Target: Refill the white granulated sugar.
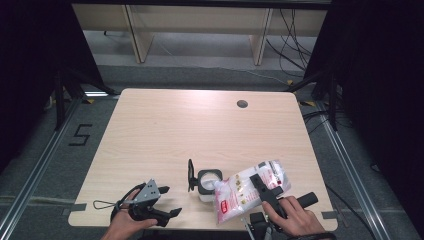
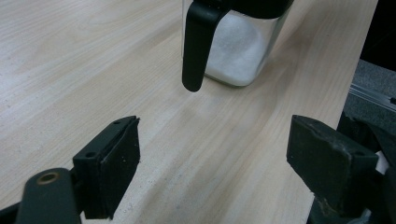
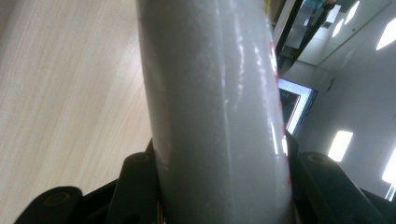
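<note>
Low in the high view, right of centre, the right gripper has its jaws clamped on a plastic bag of white granules, tilted with its corner over the open glass jar at bottom centre. The left gripper, lower left, stands wide open and empty, short of the jar's flipped-up lid. The corner seems to sit just above the mouth. Nothing steadies the jar, so a nudge could shift it, and a steep tilt could spill granules onto the table.
</note>
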{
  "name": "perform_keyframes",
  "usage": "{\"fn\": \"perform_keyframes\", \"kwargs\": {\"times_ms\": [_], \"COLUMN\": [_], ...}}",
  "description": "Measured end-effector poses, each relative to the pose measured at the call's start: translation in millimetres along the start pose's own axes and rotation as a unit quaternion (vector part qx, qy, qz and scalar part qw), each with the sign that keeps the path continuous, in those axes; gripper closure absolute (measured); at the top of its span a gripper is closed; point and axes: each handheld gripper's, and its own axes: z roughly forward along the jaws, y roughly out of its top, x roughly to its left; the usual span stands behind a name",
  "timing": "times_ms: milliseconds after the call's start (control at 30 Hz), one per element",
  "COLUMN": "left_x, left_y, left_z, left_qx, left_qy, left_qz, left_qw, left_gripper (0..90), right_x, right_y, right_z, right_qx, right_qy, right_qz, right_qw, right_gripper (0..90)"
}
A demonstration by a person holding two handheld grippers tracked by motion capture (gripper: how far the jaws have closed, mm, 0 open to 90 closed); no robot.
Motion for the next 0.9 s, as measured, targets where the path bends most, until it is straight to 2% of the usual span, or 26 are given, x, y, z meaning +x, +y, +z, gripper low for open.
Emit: {"fn": "perform_keyframes", "kwargs": {"times_ms": [233,333,367,533,900], "left_x": [-0.1,-0.3,-0.2,-0.2,-0.1], "left_y": [0.0,-0.2,-0.2,-0.1,-0.1], "left_z": [0.1,0.3,0.3,0.3,0.2], "left_qx": [0.000,-0.003,-0.003,-0.003,-0.003], "left_qy": [0.000,0.002,0.002,0.001,0.002], "left_qz": [-0.001,-0.001,0.000,-0.001,0.000], "left_qw": [1.0000,1.0000,1.0000,1.0000,1.0000], "left_gripper": [16.8,16.8,16.8,16.8,16.8], "right_x": [0.9,-1.6,-0.4,-0.9,-3.3], "right_y": [-0.5,-0.8,-0.8,-0.7,1.0], "right_z": [-0.2,0.4,-0.6,-0.9,-1.9], "right_qx": [0.000,-0.007,-0.001,0.000,0.002], "right_qy": [-0.004,-0.005,-0.003,-0.002,-0.002], "right_qz": [0.007,-0.005,0.003,0.002,-0.013], "right_qw": [1.0000,1.0000,1.0000,1.0000,0.9999], "right_gripper": [58.4,58.4,58.5,58.5,58.5]}}
